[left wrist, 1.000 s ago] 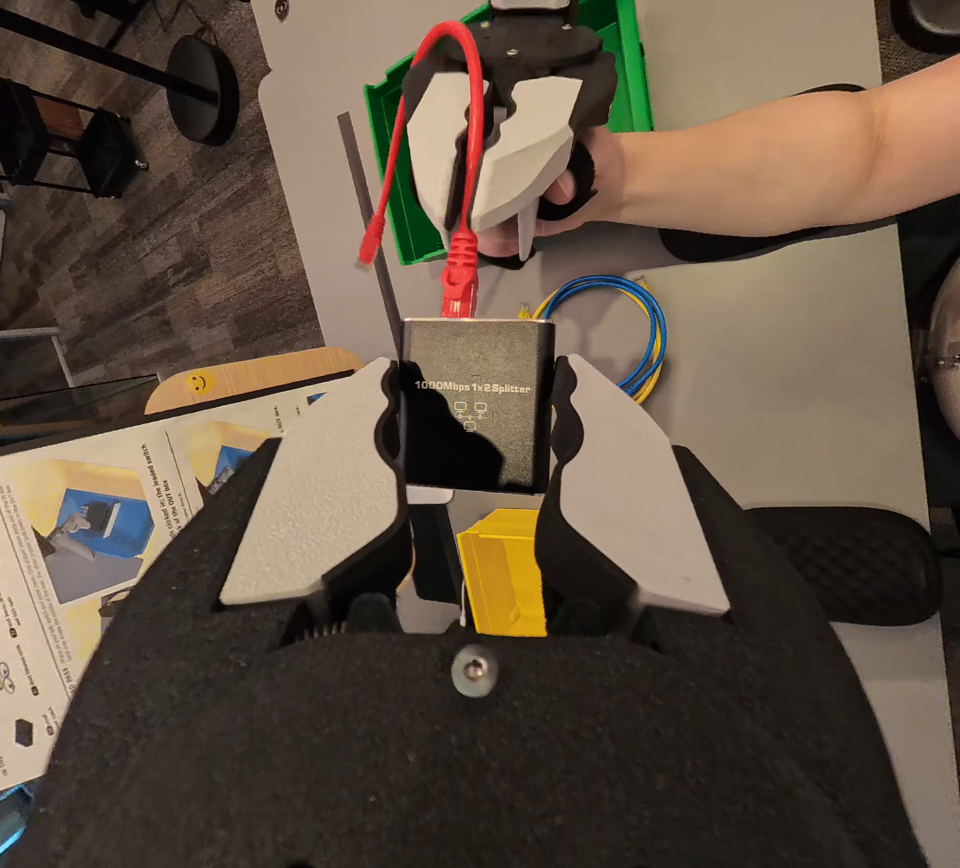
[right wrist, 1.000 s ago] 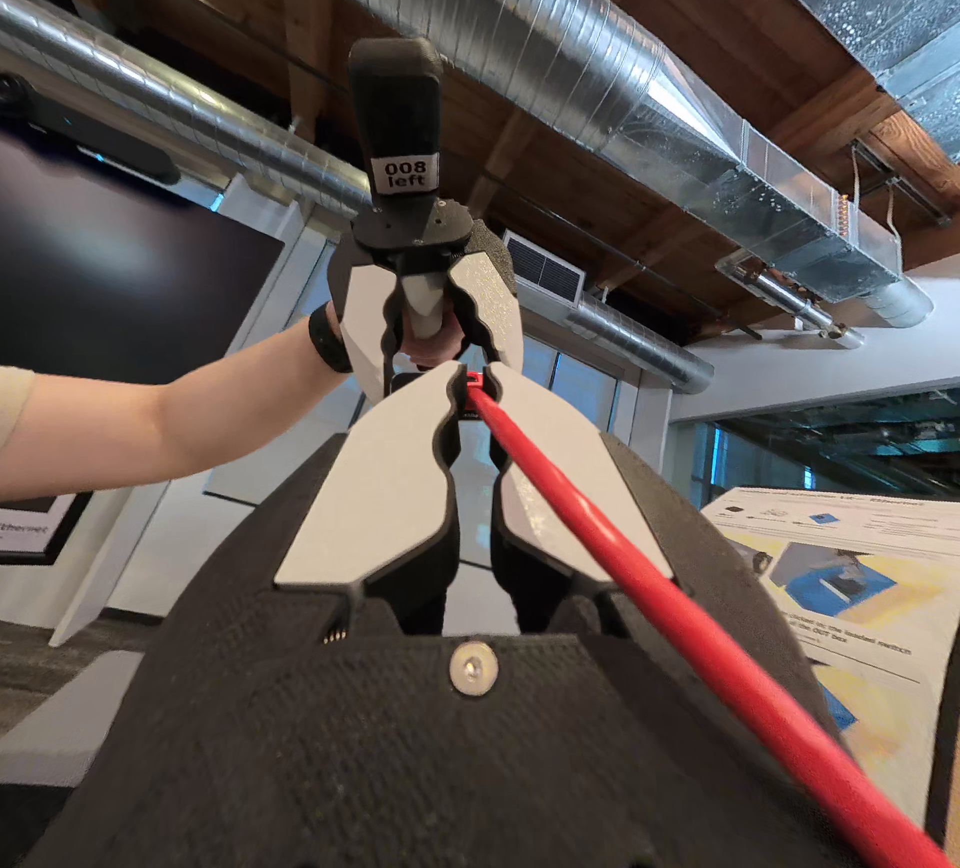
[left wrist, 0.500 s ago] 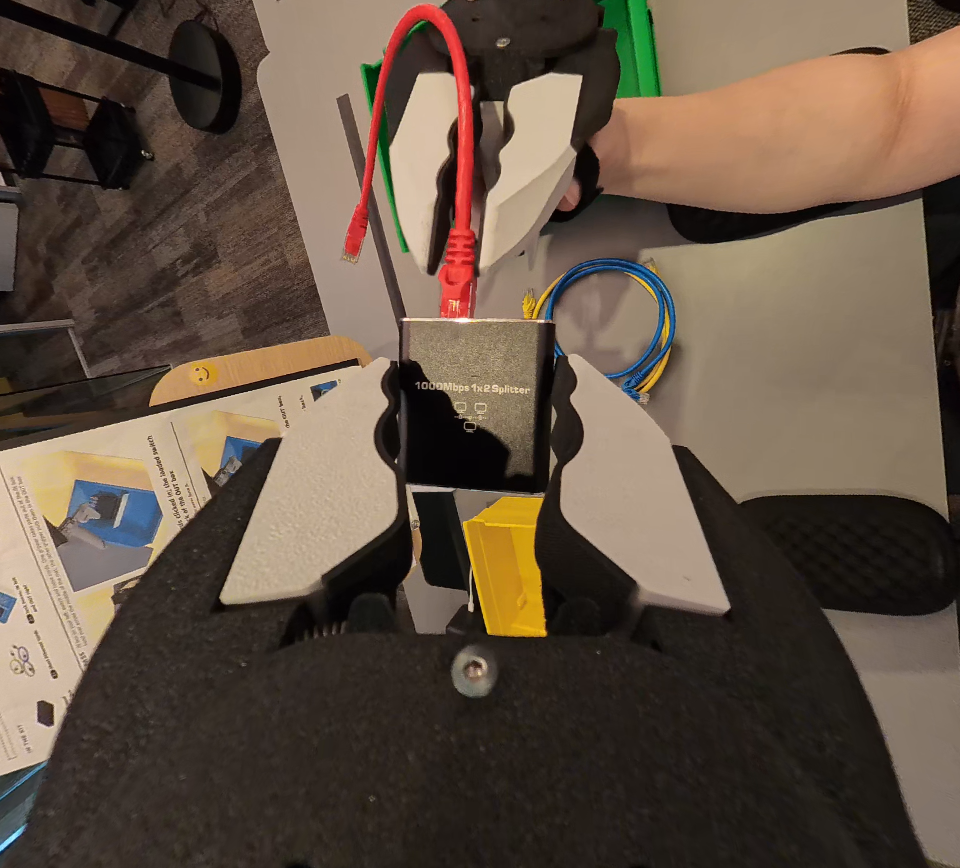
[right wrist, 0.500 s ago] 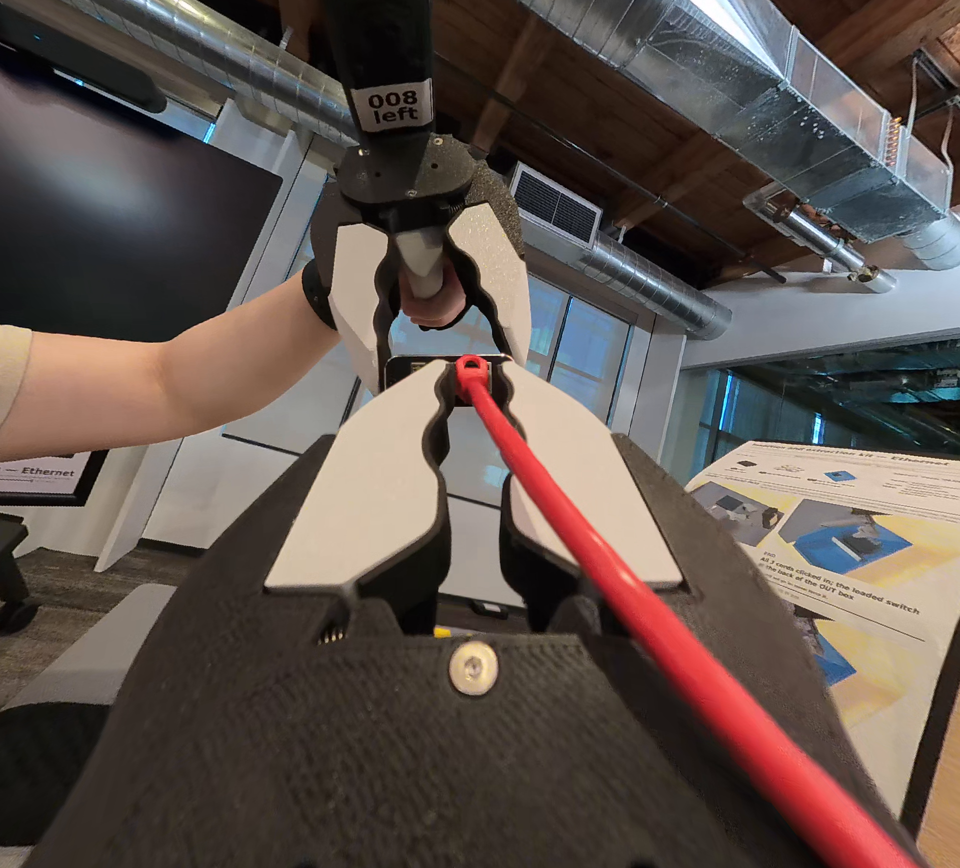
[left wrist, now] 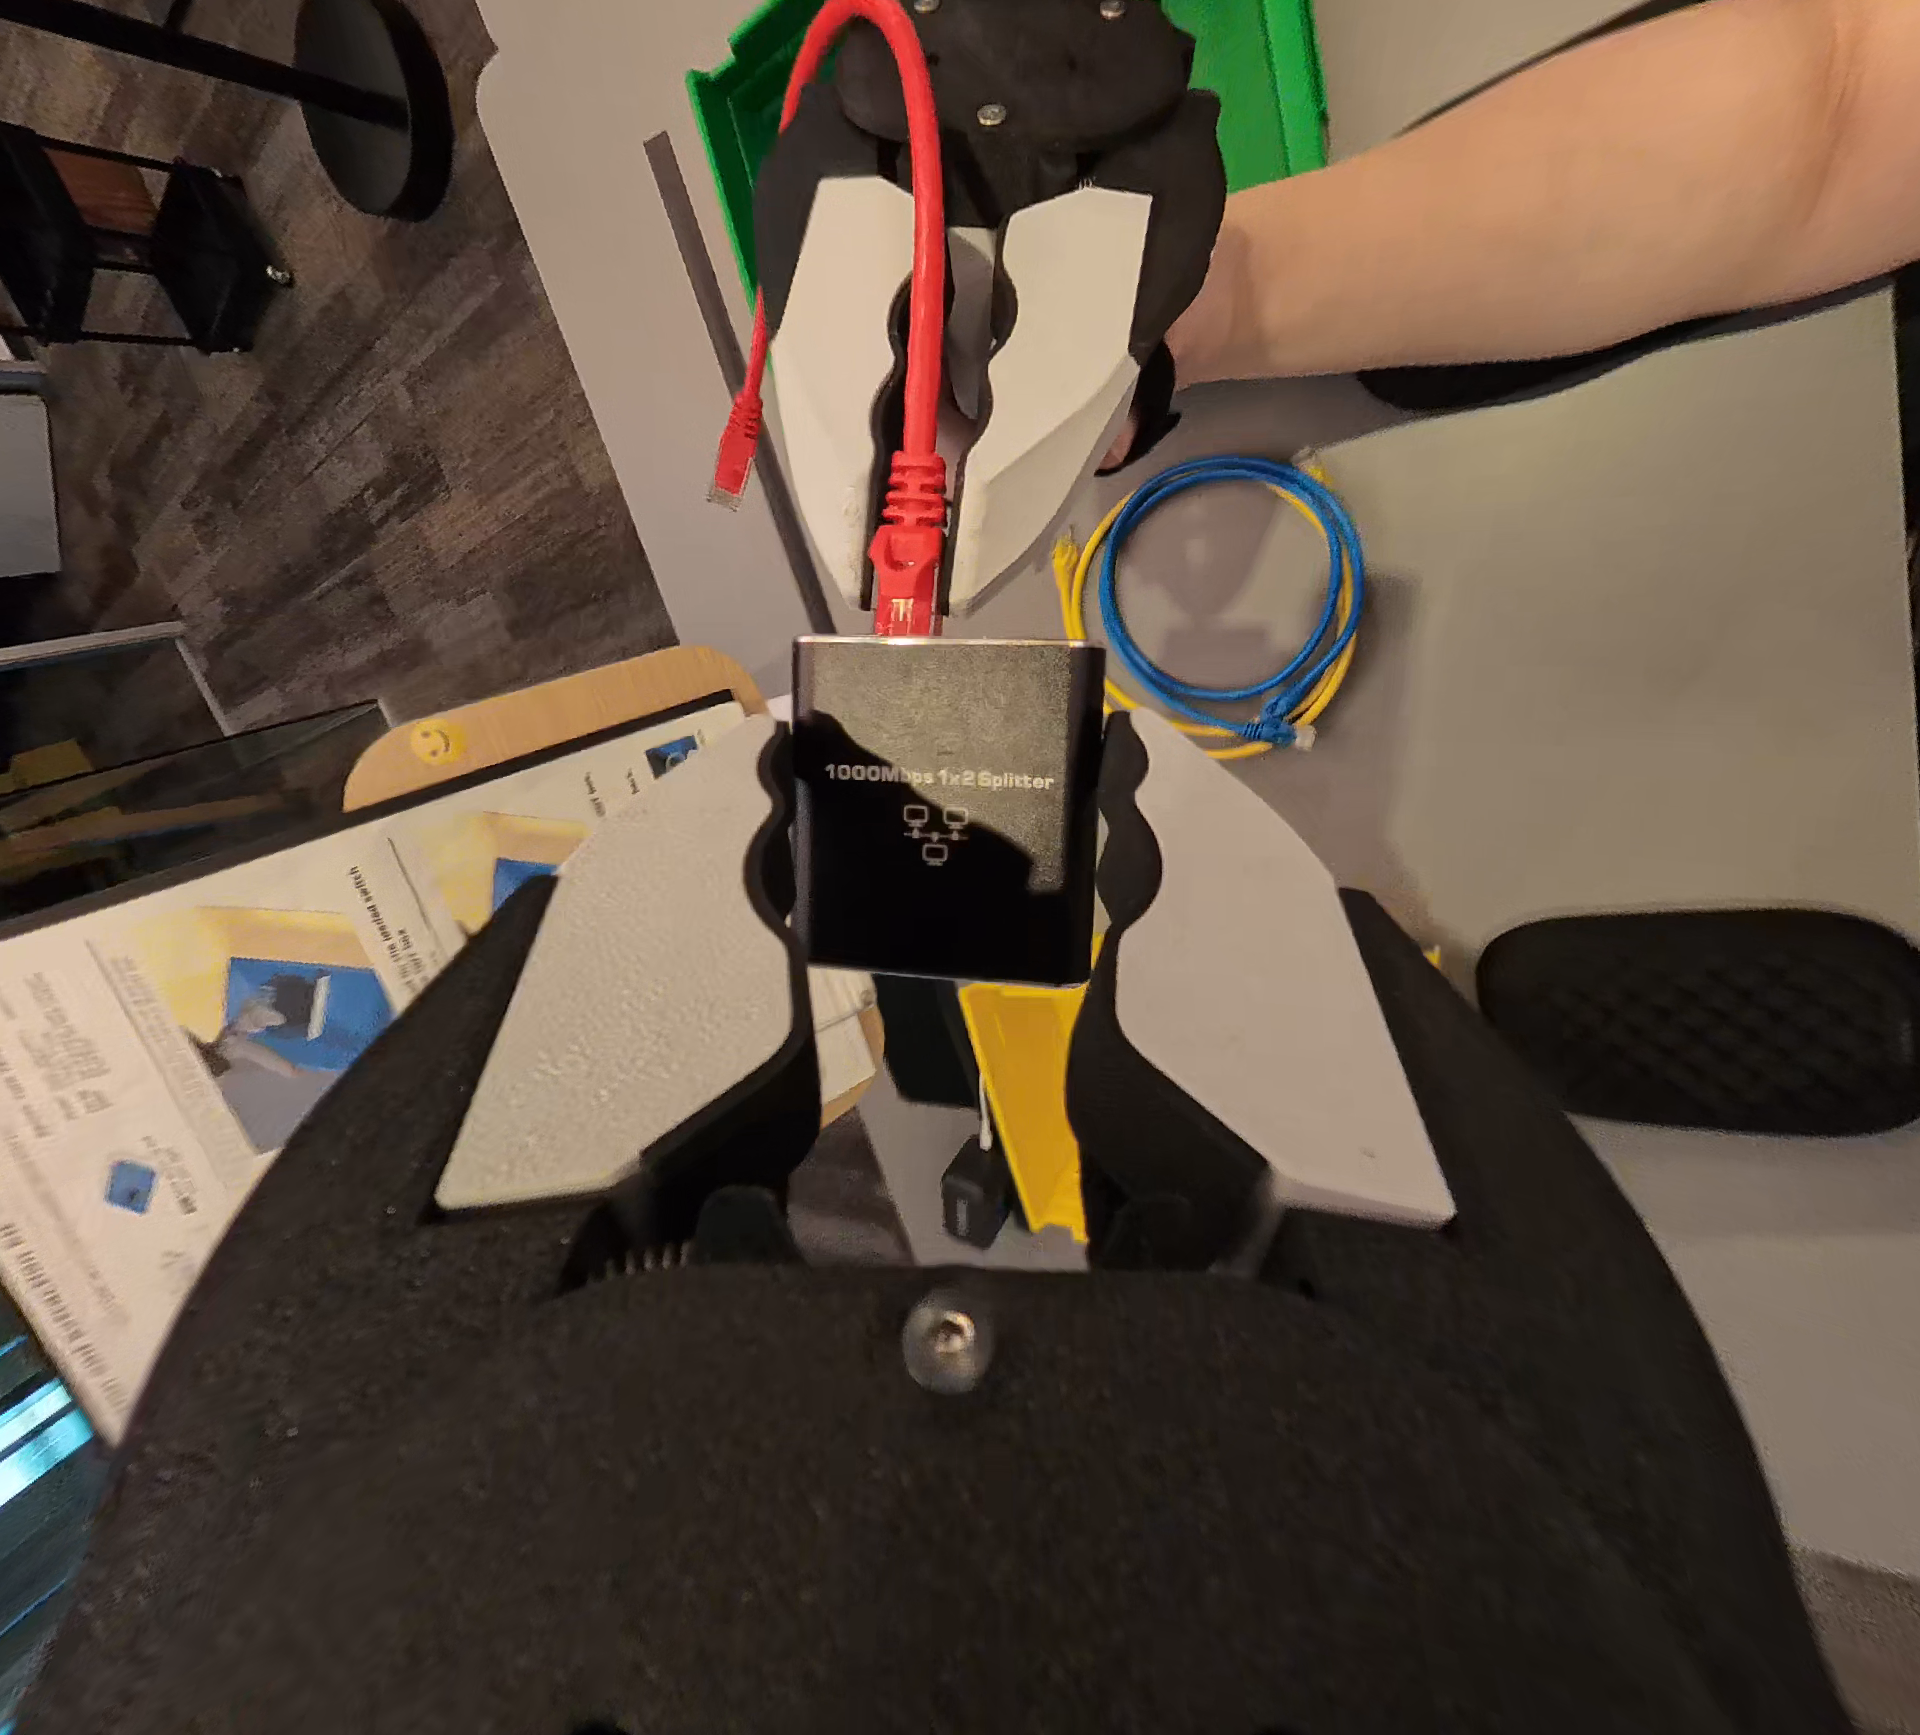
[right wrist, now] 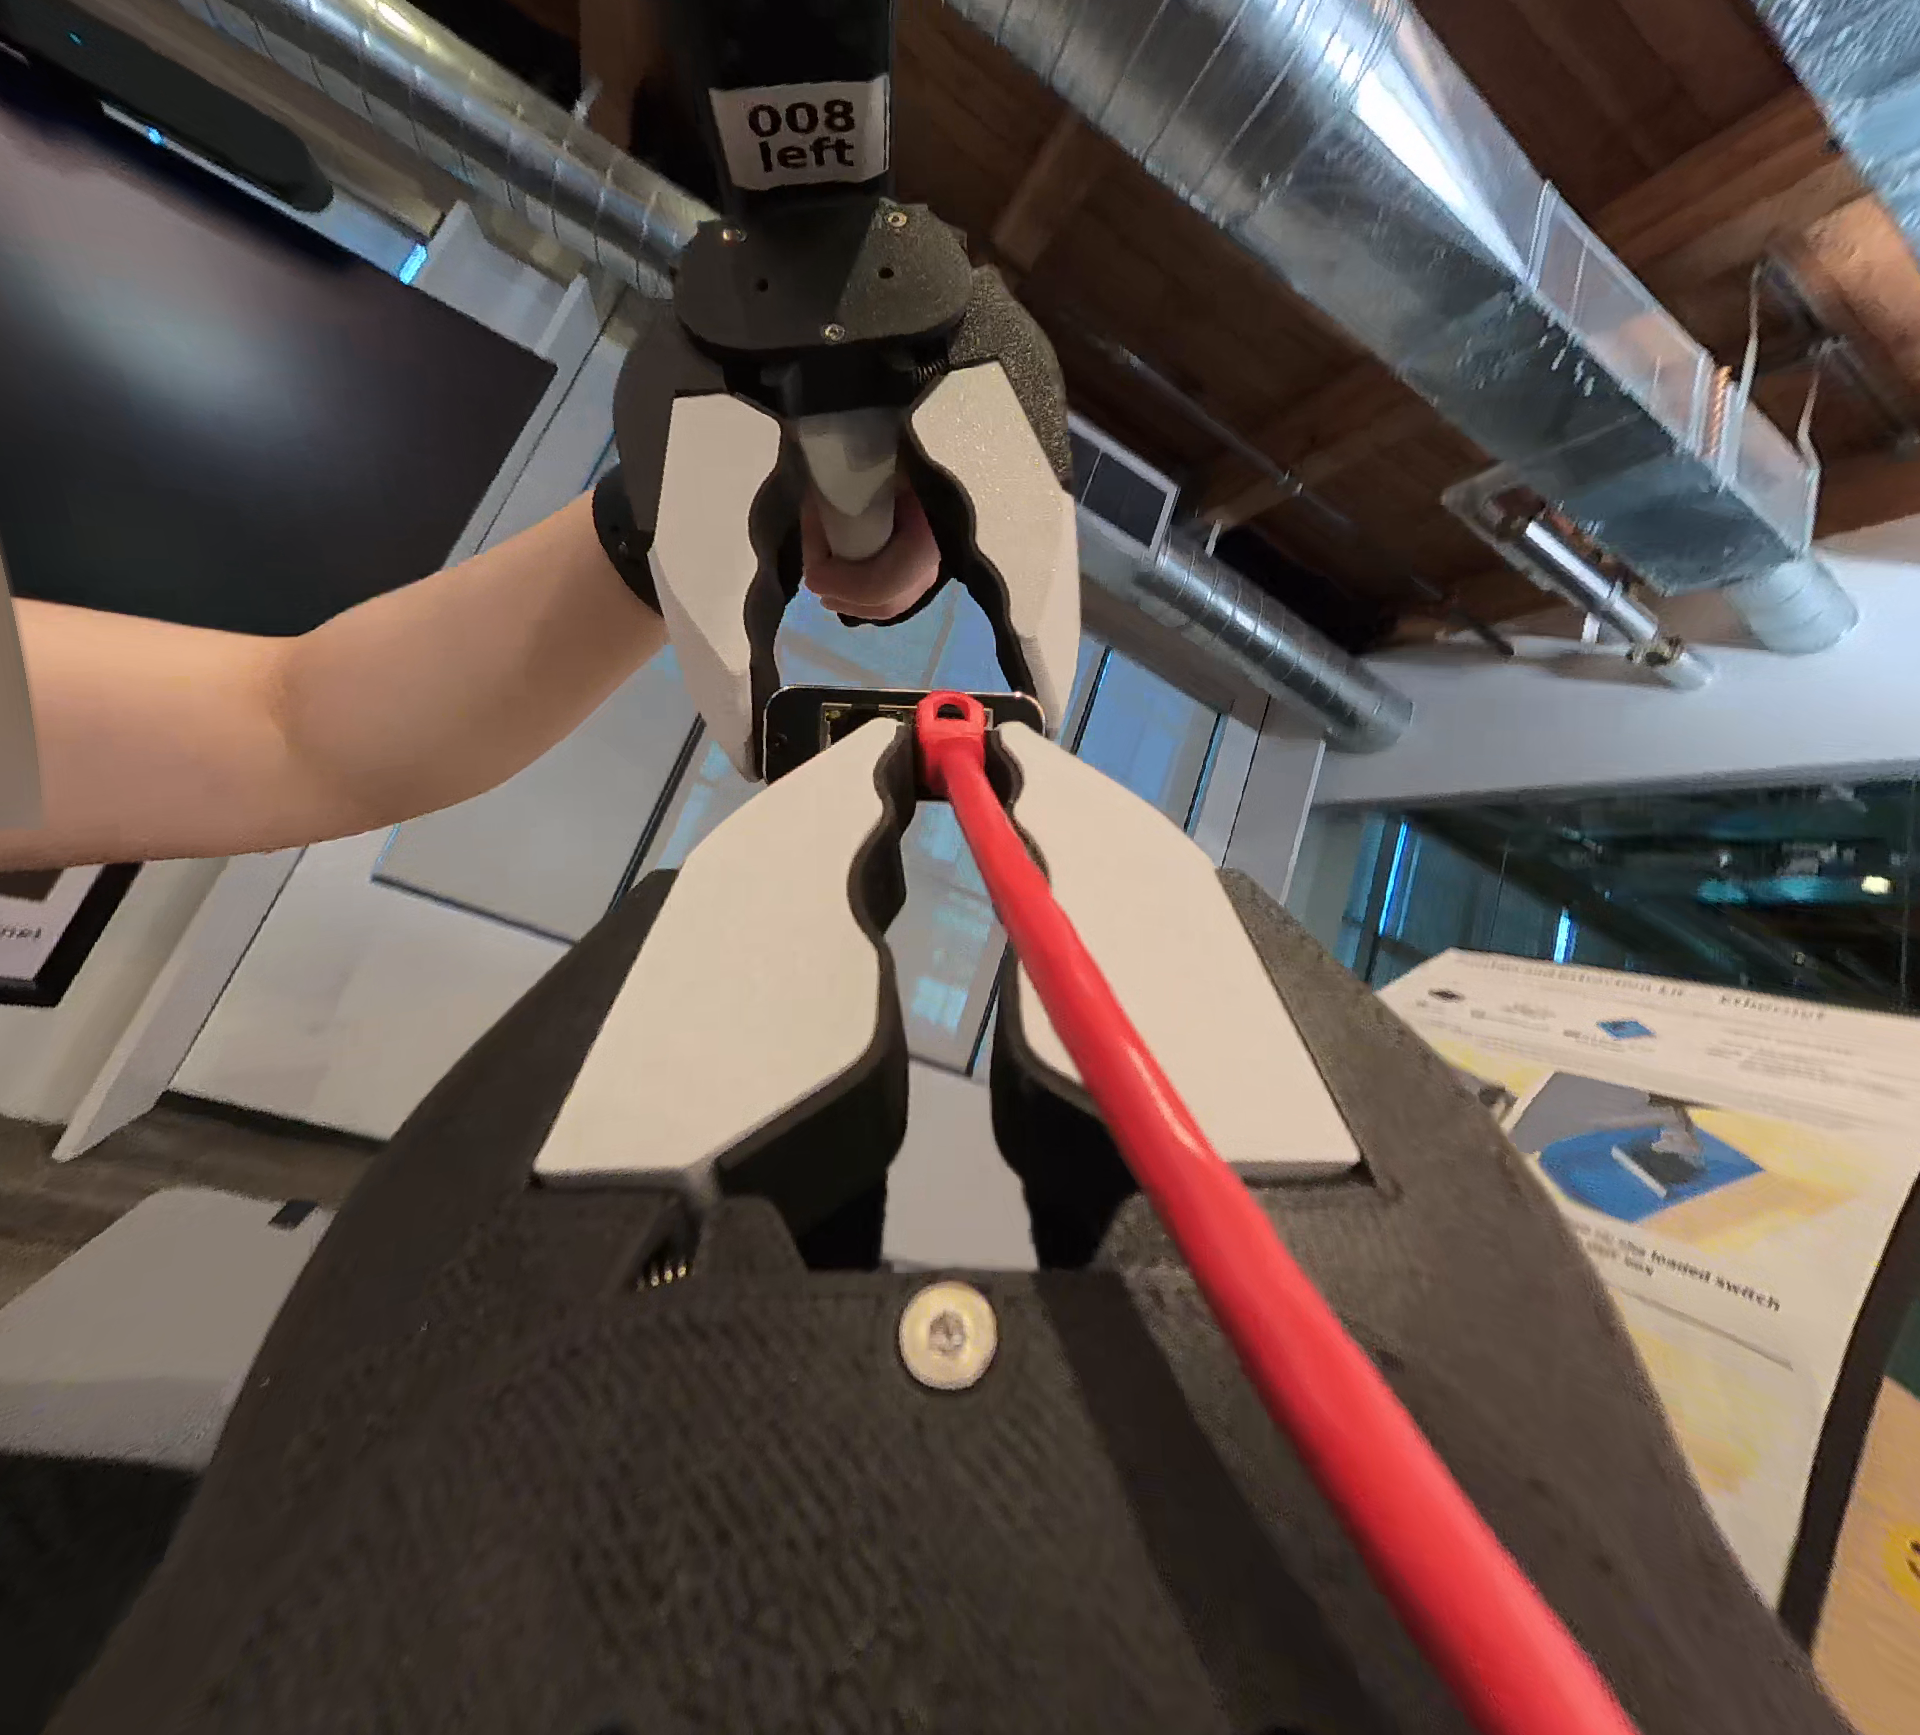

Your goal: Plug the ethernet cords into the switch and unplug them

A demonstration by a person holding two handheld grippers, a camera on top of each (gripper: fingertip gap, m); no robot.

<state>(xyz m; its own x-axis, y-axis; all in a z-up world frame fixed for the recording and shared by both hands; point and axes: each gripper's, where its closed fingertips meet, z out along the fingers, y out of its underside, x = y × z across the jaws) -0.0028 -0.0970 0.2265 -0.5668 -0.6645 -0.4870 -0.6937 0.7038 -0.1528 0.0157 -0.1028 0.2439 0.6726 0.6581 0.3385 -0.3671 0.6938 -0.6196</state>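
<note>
My left gripper was clamped across the black ethernet switch, one pad pressed against each side, holding it in the air above the grey table with its port face turned toward my other hand. That hold looked the same as it had a second before.

The change was on the right. A second earlier my right gripper had pinched the red ethernet cord farther back, with the whole plug sticking out past the fingertips. I had since loosened, slid forward along the cord and closed again. The fingertips now flanked the ribbed boot of the red plug and pinched it, and the tips stood just short of the switch.

The plug's nose sat in one port at the switch's edge, and the right wrist view showed the neighbouring port empty. I could not tell whether the latch had clicked.

I judged the new grip better for the job. Holding the stiff boot rather than the bendy cord let me push straight in without the cord buckling, and it put the tips close to the release tab for pulling out later.

The cord's other end hung free. The blue cord and the yellow cord lay coiled on the table, not yet plugged in.
</note>
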